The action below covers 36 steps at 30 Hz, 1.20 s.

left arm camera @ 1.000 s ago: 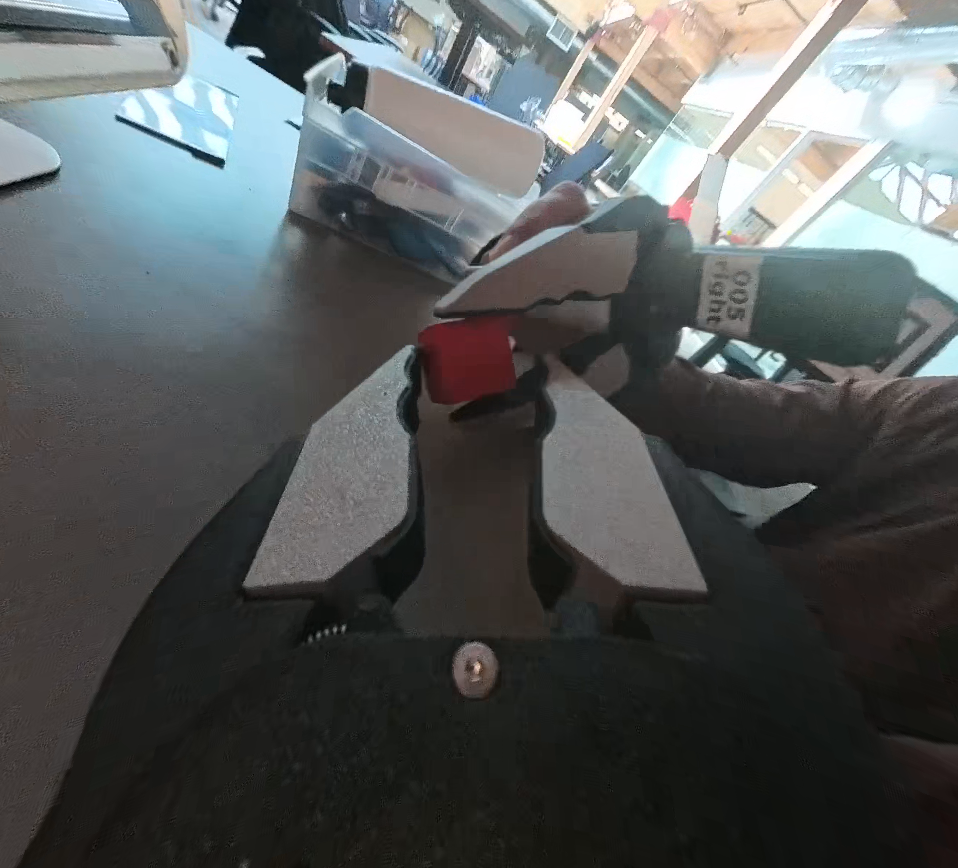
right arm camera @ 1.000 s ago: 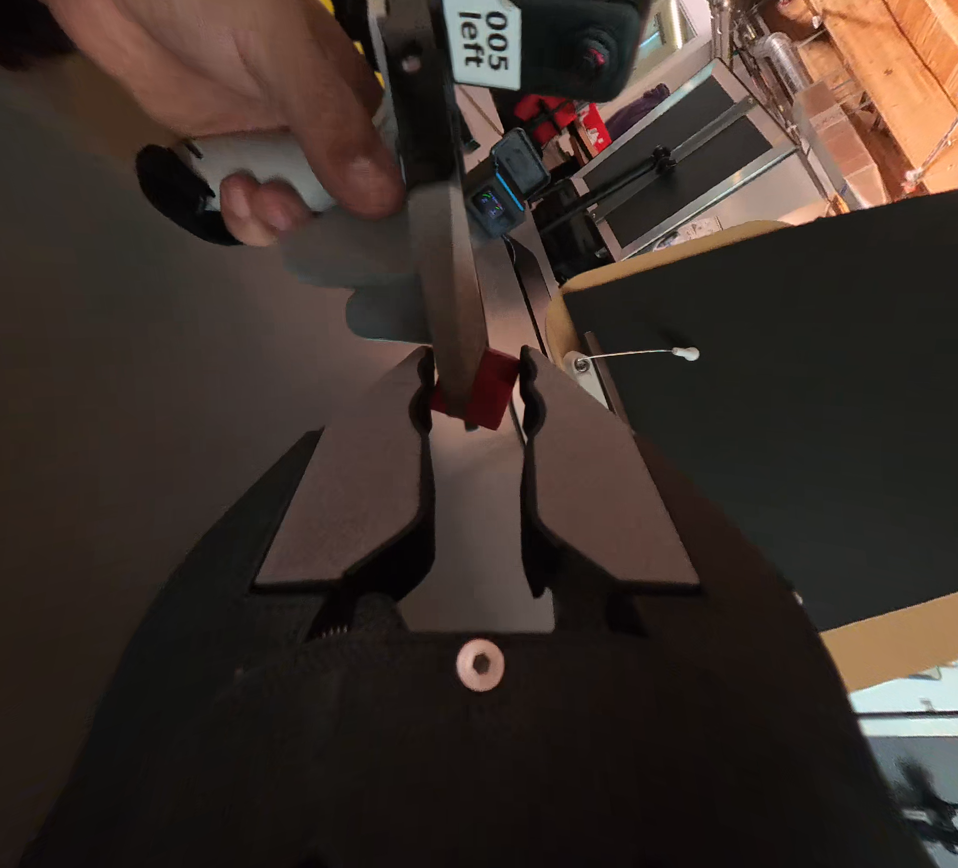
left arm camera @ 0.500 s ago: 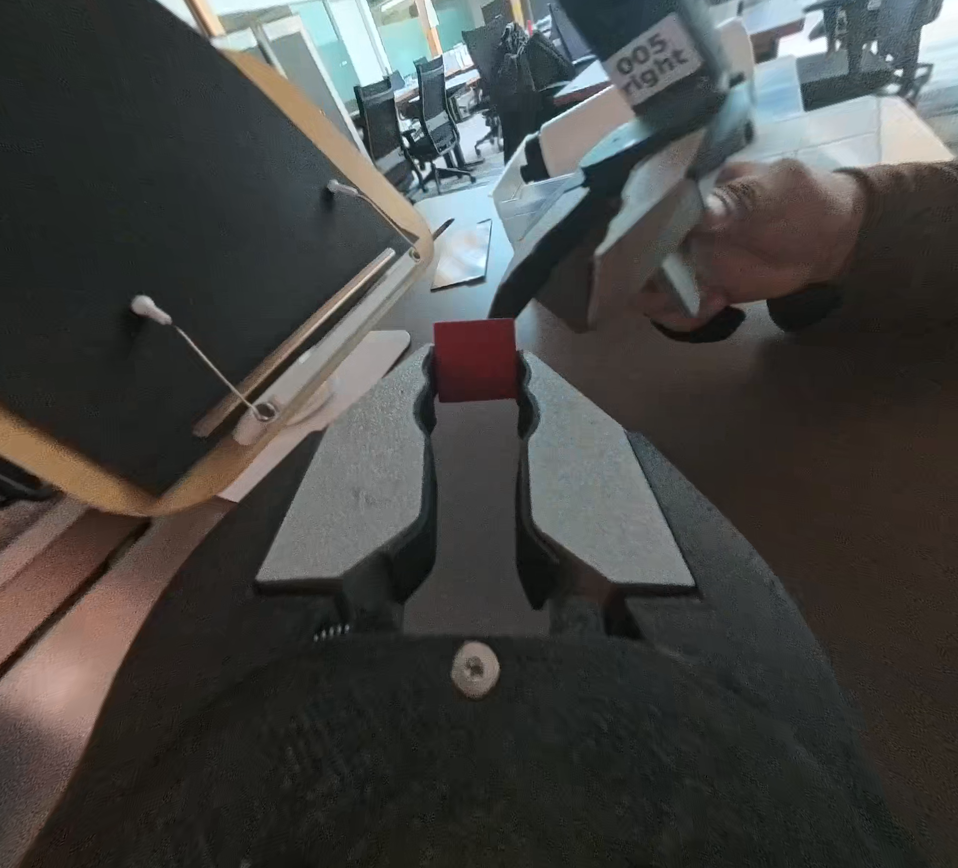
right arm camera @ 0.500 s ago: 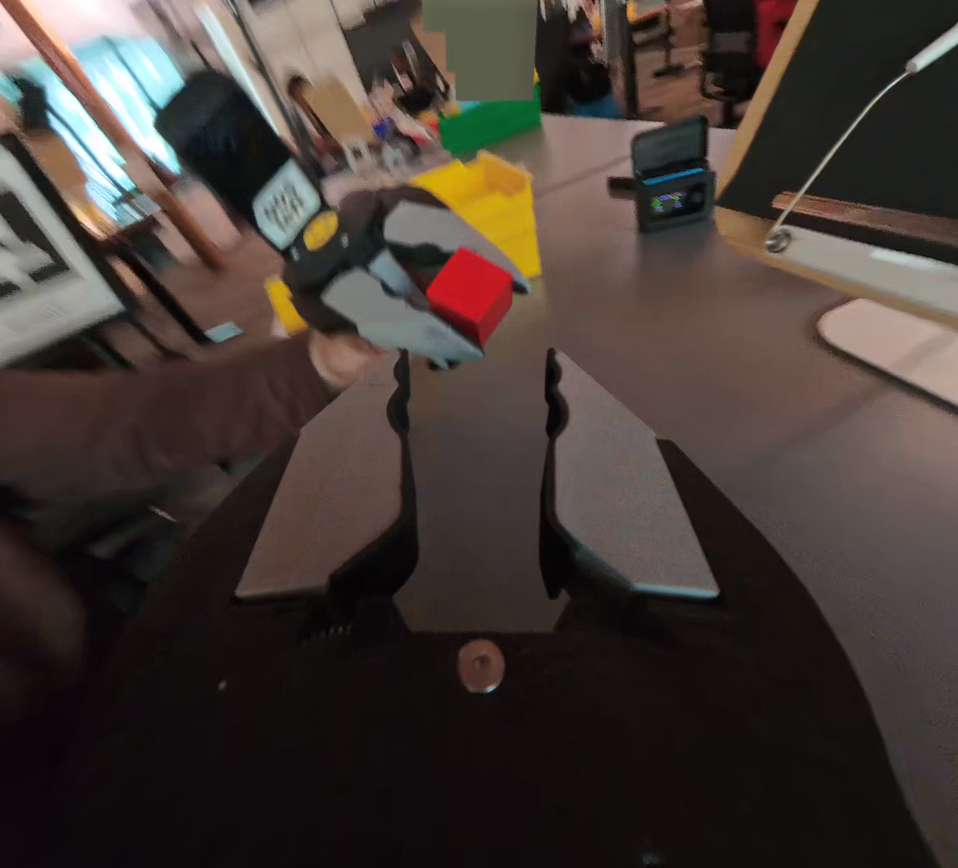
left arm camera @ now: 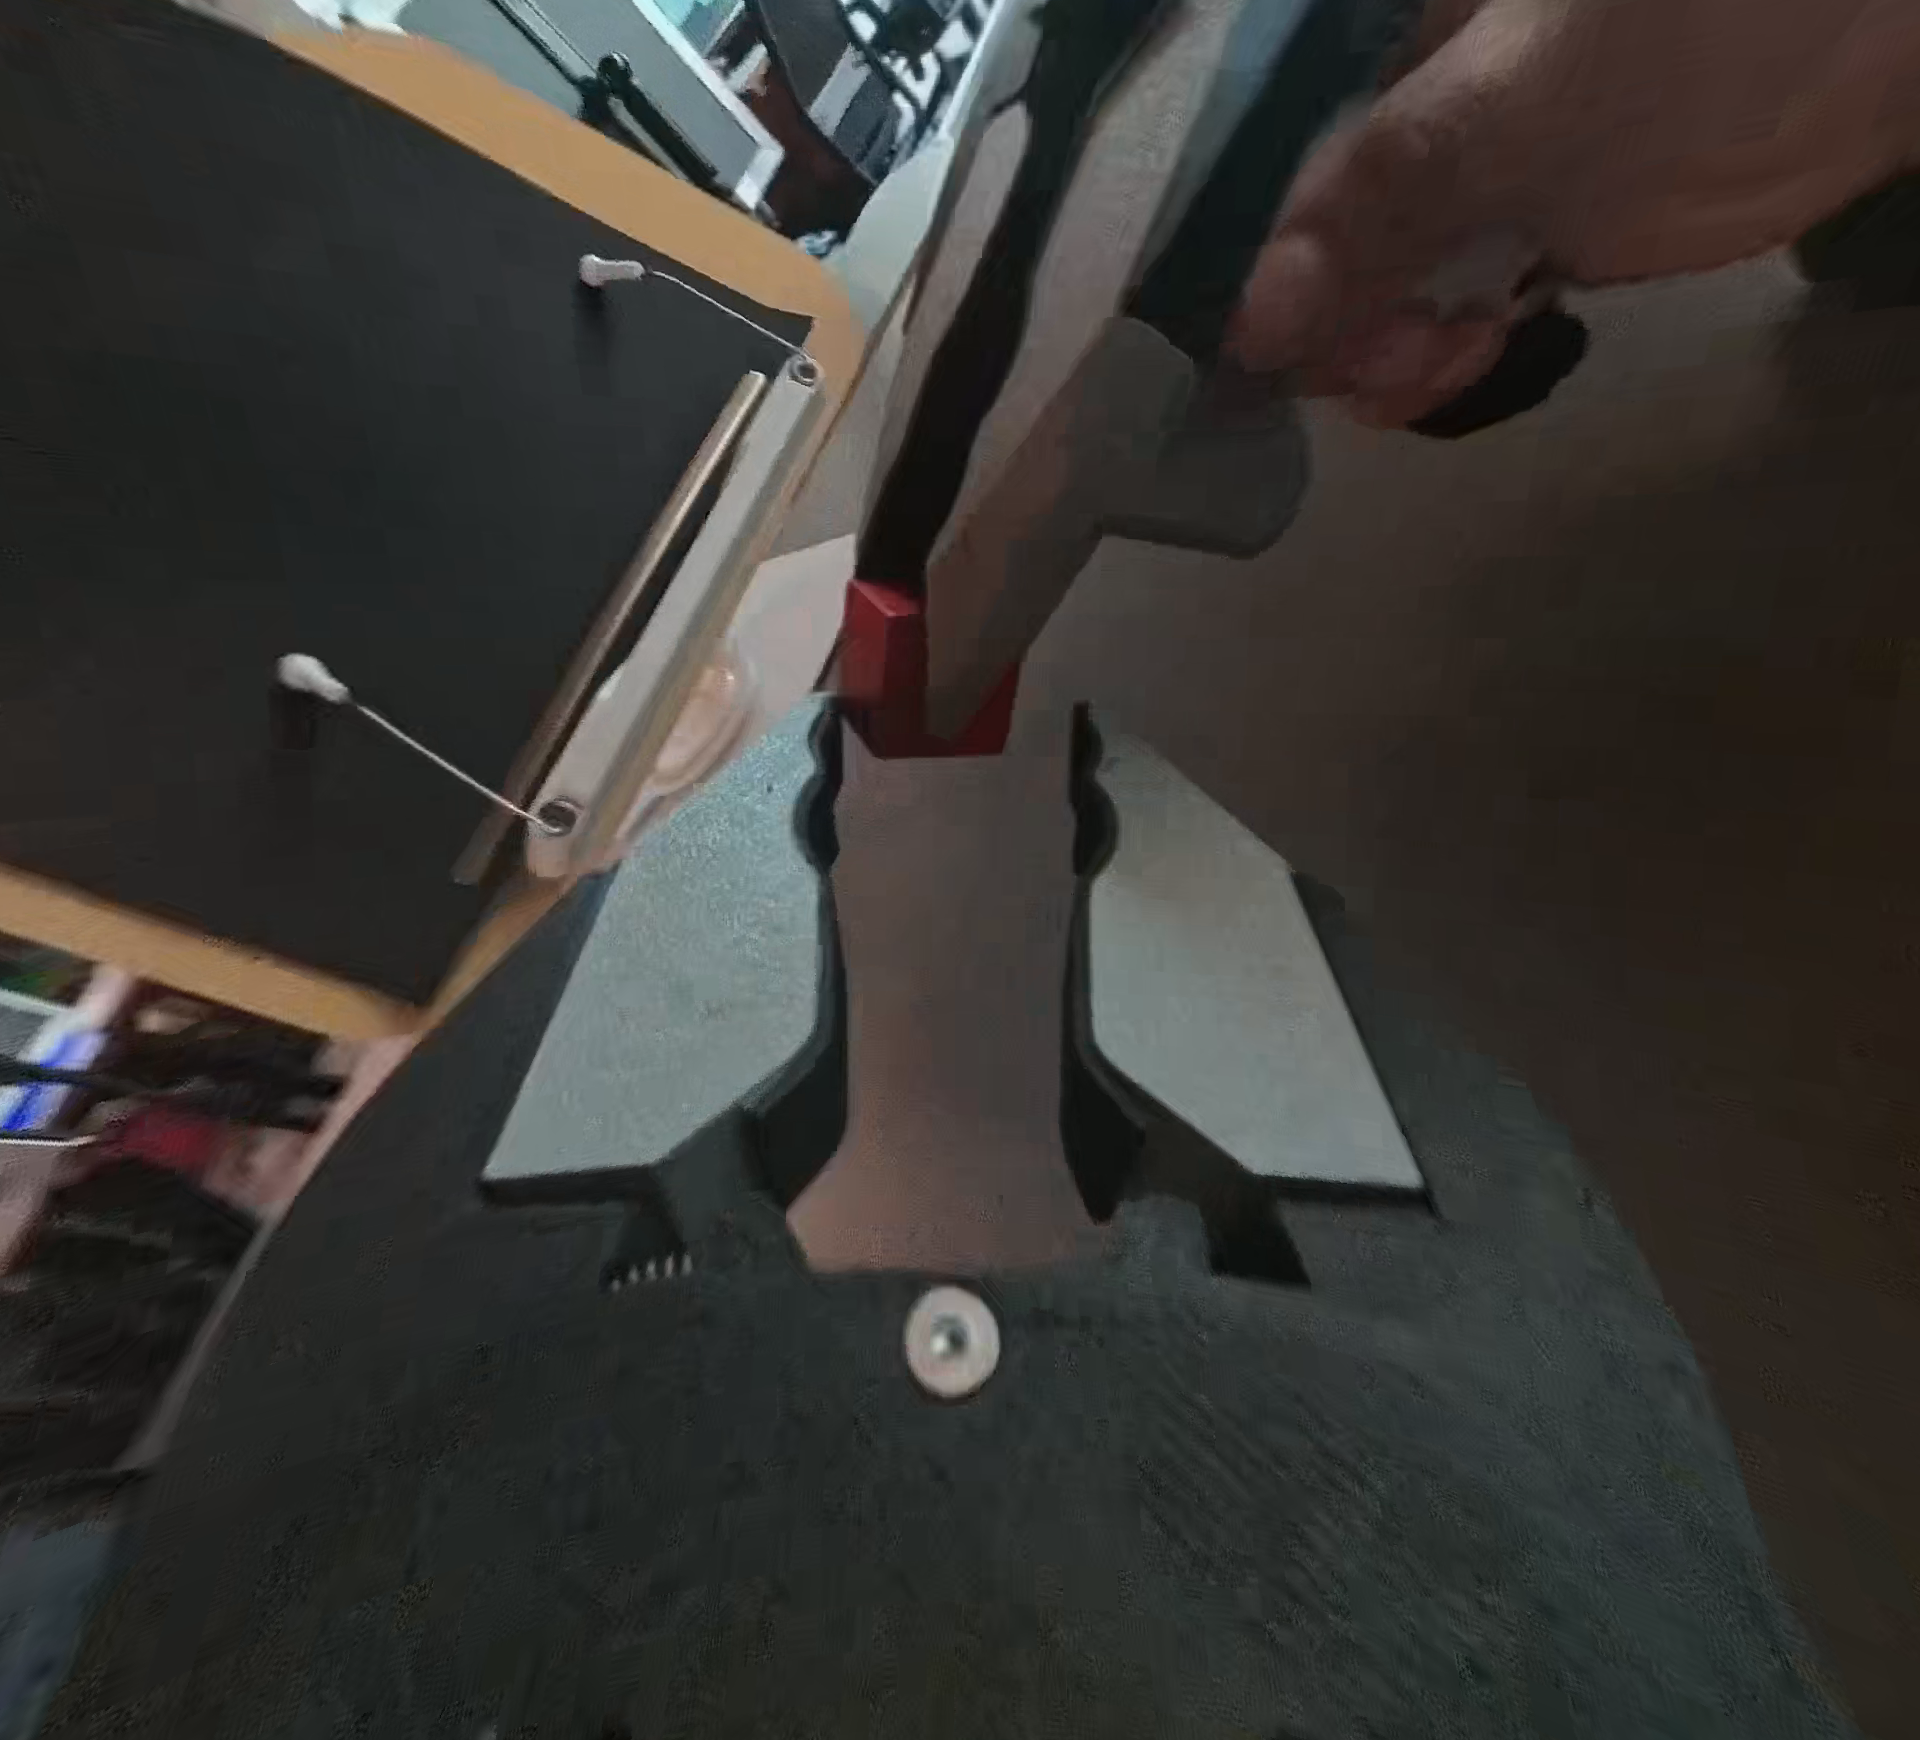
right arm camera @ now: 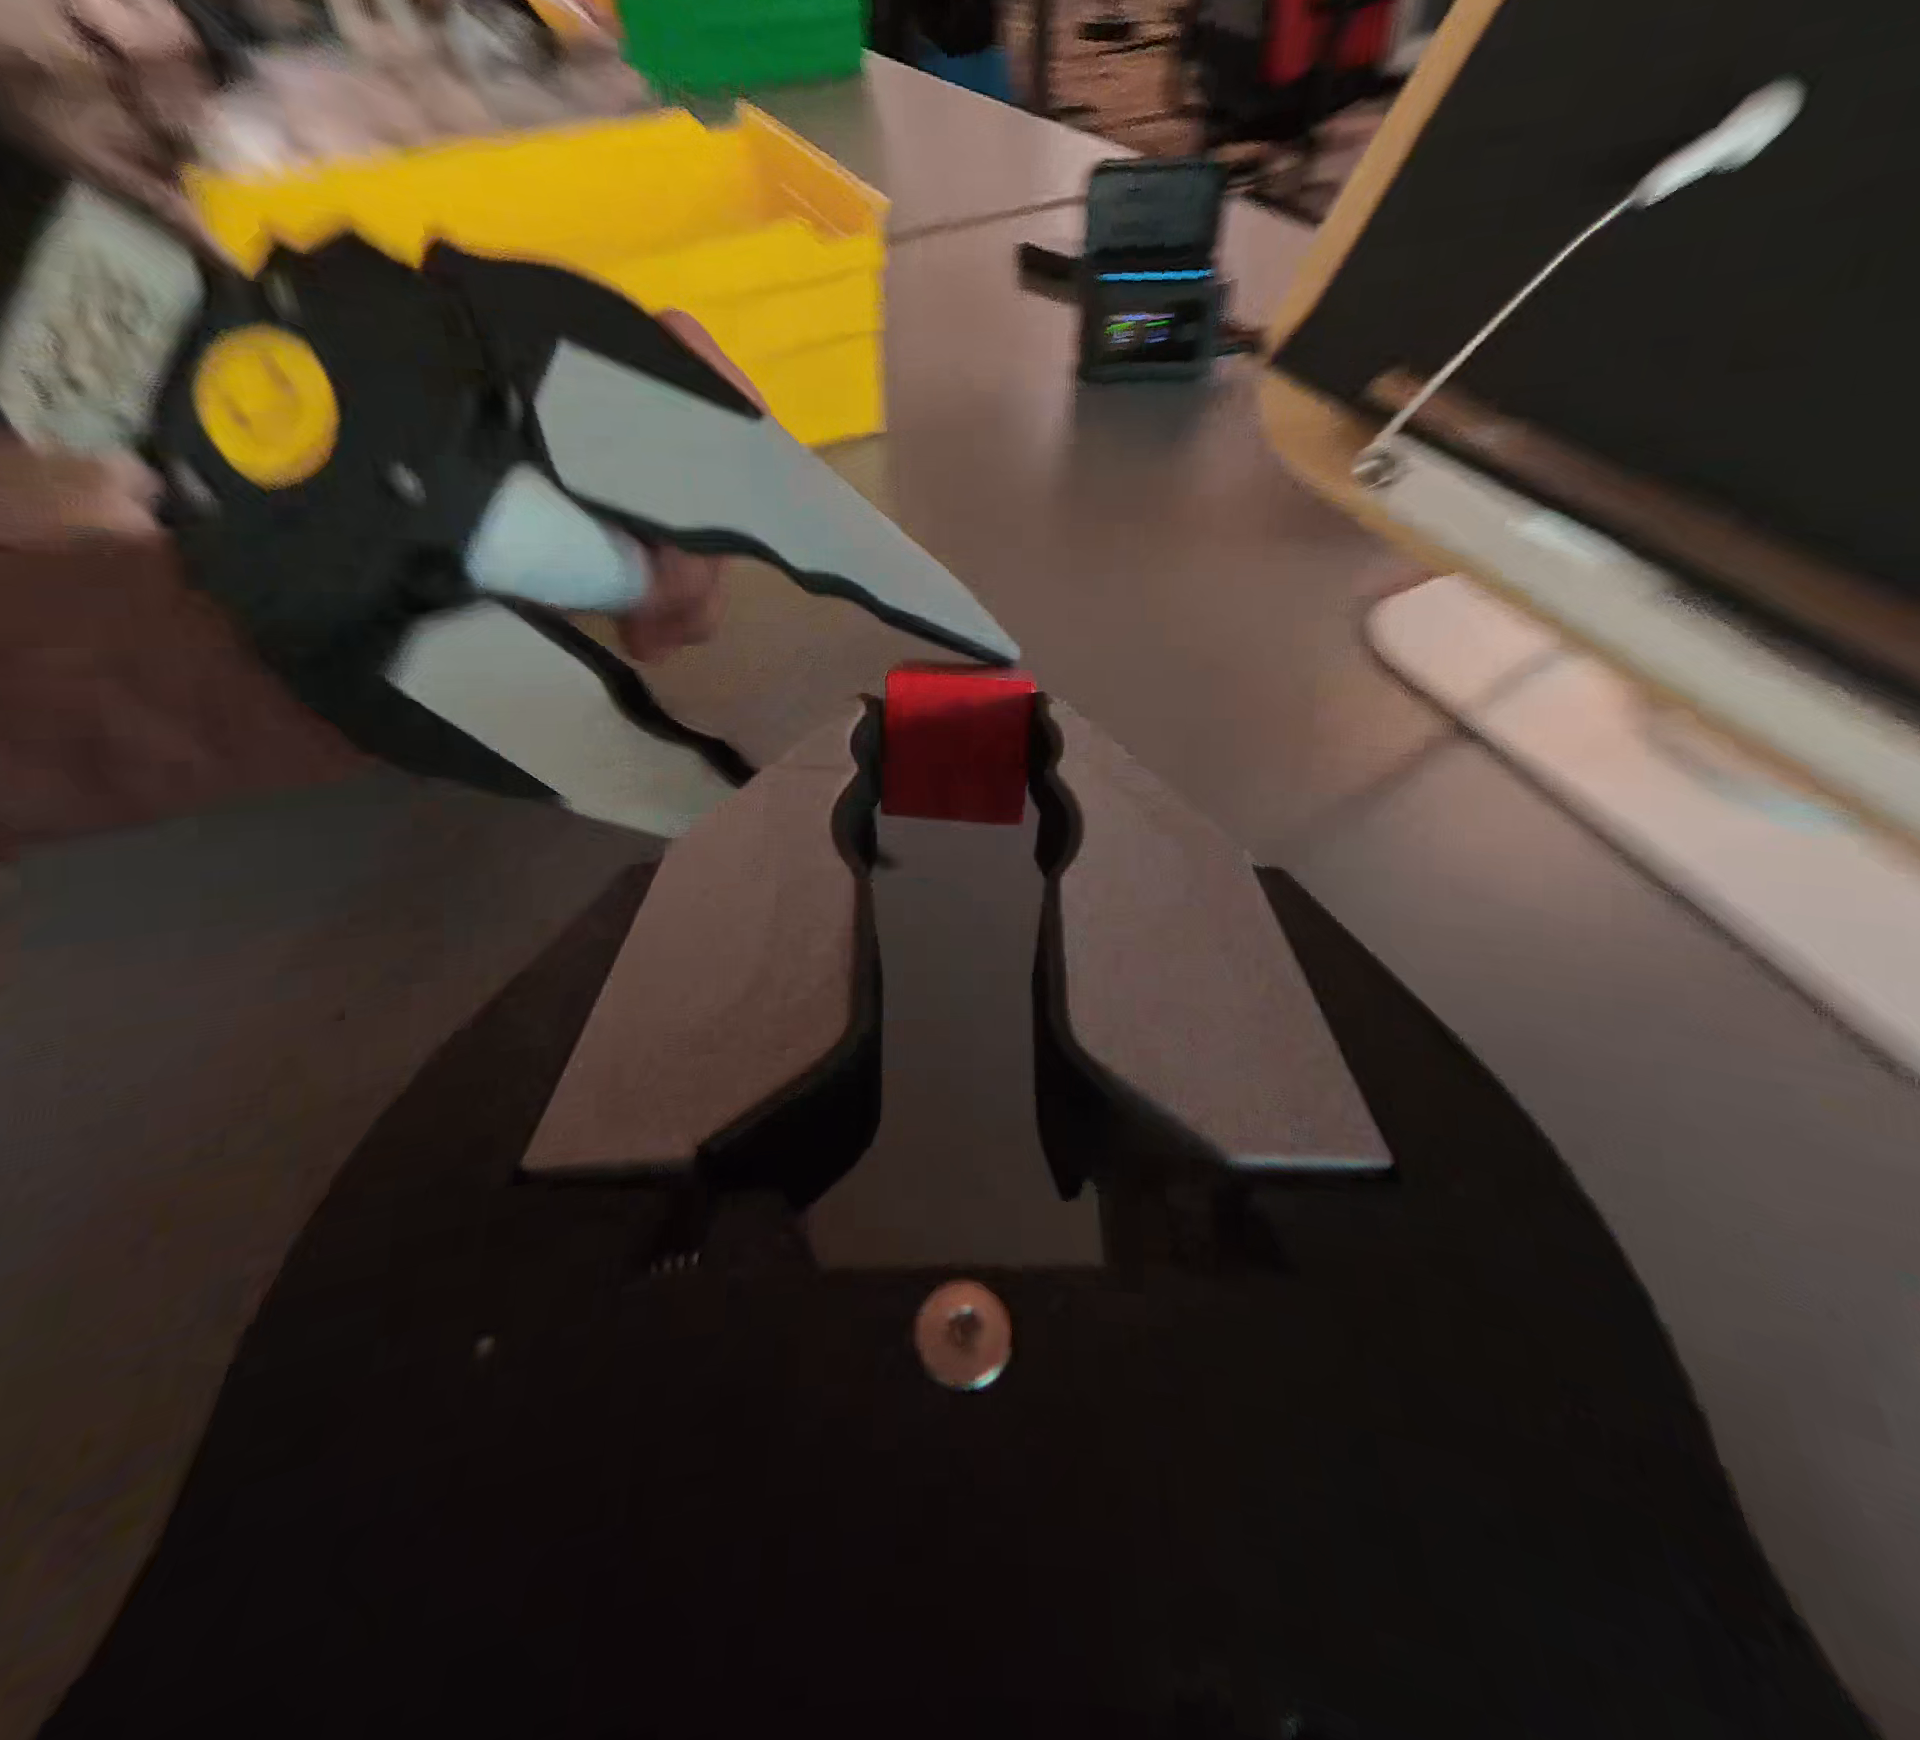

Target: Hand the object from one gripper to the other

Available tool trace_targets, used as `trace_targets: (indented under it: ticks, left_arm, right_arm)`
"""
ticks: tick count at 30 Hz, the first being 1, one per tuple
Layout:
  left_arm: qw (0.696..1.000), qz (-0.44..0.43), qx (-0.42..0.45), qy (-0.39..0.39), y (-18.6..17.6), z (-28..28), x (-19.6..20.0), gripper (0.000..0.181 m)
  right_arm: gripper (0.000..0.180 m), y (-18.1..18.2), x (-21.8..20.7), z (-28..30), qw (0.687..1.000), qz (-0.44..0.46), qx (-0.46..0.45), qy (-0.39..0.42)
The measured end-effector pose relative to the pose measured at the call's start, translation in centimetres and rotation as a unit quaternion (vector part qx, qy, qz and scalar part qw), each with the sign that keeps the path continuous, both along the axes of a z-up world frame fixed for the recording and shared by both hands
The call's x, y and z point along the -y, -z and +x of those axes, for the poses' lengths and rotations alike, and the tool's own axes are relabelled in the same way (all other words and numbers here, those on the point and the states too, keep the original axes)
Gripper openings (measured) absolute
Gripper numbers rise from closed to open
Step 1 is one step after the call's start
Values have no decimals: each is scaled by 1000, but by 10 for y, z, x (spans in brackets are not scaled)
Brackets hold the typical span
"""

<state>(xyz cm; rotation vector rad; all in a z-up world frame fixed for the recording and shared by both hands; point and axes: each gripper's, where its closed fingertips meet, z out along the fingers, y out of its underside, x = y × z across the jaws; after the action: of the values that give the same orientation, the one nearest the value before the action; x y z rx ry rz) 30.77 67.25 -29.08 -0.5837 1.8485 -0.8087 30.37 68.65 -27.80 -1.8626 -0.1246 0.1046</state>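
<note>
A small red cube (right arm camera: 956, 755) sits clamped between the fingertips of my right gripper (right arm camera: 954, 724), held above the dark table. My left gripper (right arm camera: 831, 703) comes in from the left of the right wrist view with its jaws spread. Its upper fingertip (right arm camera: 977, 641) is at the cube's top edge. In the left wrist view, my left gripper (left arm camera: 951, 734) is open and the cube (left arm camera: 883, 662) is just beyond its left fingertip. There my right gripper (left arm camera: 935, 641), held by a hand (left arm camera: 1558, 132), grips the cube from above.
A black board with a wooden frame (left arm camera: 312, 443) stands close on the left; it is on the right in the right wrist view (right arm camera: 1662, 236), over a white base (right arm camera: 1558, 703). A yellow bin (right arm camera: 675, 236), a green bin (right arm camera: 748, 17) and a small black device (right arm camera: 1148, 308) lie farther back on the table (right arm camera: 1143, 495).
Half a second ago my left gripper held the cube and my right gripper was open. Now my right gripper is shut on the cube and my left gripper has opened.
</note>
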Motion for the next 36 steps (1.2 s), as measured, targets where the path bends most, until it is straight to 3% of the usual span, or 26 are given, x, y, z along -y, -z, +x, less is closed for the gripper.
trace_targets:
  ticks: [3,5,7,10,12,16,19,22,25,27,29,32,36]
  left_arm:
    - [984,-151,-78,50,0,-8,3,43]
    - [955,-260,-126,69,-3,-9,3,53]
    - [914,-357,-163,104,-13,-12,5,62]
    - [868,-446,-172,133,-27,-15,-1,63]
    - [854,-468,-173,147,-30,-16,-1,51]
    - [848,-466,-189,167,-28,-20,9,48]
    - [878,-410,-196,148,-14,-19,10,25]
    - [927,-331,-141,104,-12,-12,-2,25]
    - [966,-238,-78,60,-14,-7,-13,25]
    - [978,-200,-53,40,-16,-5,-16,25]
    - [985,-166,-34,27,-16,-4,-17,25]
    - [996,-85,-6,-7,-12,-1,-22,25]
    - [999,-21,32,37,-15,-8,6,25]
  right_arm:
    - [24,-10,6,14,978,16,198,63]
    - [24,-16,8,11,950,28,303,69]
    - [25,-20,9,10,918,39,386,83]
    - [25,-19,9,1,886,45,455,75]
    - [24,-17,7,-7,880,45,470,62]
    - [25,-9,0,-20,860,37,507,45]
    - [24,-5,-2,-24,852,34,521,47]
    - [27,1,-3,-16,888,9,457,55]
    - [29,7,2,-8,961,-8,274,28]
    - [40,5,5,-1,990,-6,140,12]
    - [47,-6,7,1,999,24,23,-5]
    - [58,-19,9,-4,990,54,-121,-47]
    - [52,-13,5,-9,980,39,-183,-61]
